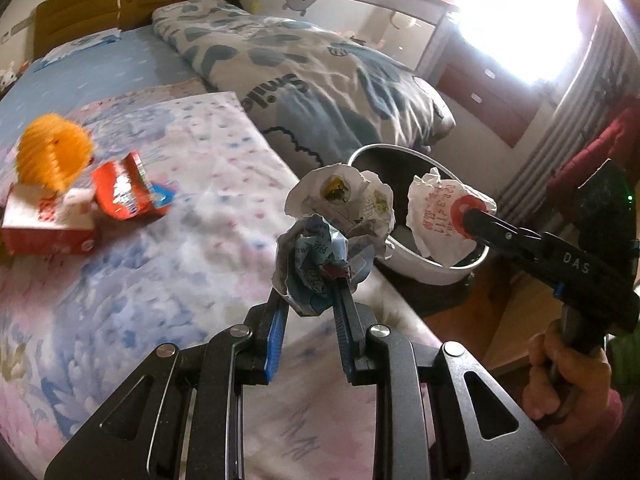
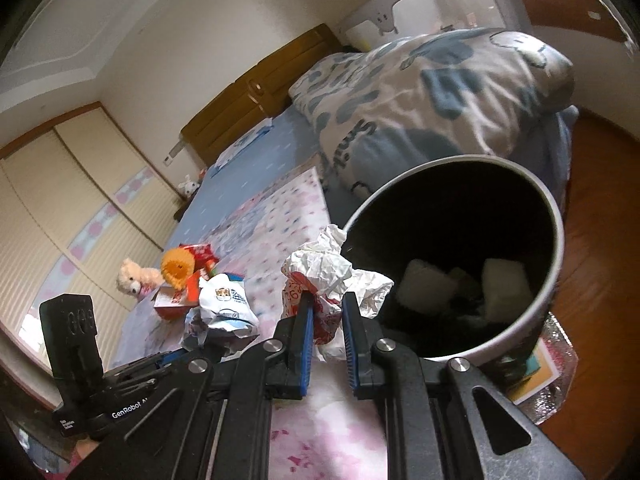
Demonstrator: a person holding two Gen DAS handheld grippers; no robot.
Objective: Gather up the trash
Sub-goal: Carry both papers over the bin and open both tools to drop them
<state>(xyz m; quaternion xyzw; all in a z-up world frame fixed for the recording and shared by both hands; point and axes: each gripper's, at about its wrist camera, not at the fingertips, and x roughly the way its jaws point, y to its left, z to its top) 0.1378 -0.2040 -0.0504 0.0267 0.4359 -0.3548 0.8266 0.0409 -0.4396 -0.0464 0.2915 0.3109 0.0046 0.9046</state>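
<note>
My left gripper (image 1: 316, 276) is shut on a crumpled blue-and-white paper wrapper (image 1: 320, 256) above the bed edge, left of the bin. It also shows in the right wrist view (image 2: 224, 308). My right gripper (image 2: 326, 300) is shut on a crumpled white-and-red paper (image 2: 332, 276), held at the near rim of the trash bin (image 2: 556, 216). In the left wrist view this paper (image 1: 436, 216) hangs over the bin's rim (image 1: 420, 272). The bin is white outside and dark inside, with white pieces (image 2: 504, 288) at the bottom.
On the floral bed cover (image 1: 192, 208) lie a red snack wrapper (image 1: 128, 192), a red-and-white box (image 1: 44, 228) and an orange fluffy toy (image 1: 52, 152). A small teddy (image 2: 132, 276) sits nearby. A folded quilt (image 1: 312, 72) lies behind the bin. Wooden floor (image 2: 592, 272) is to the right.
</note>
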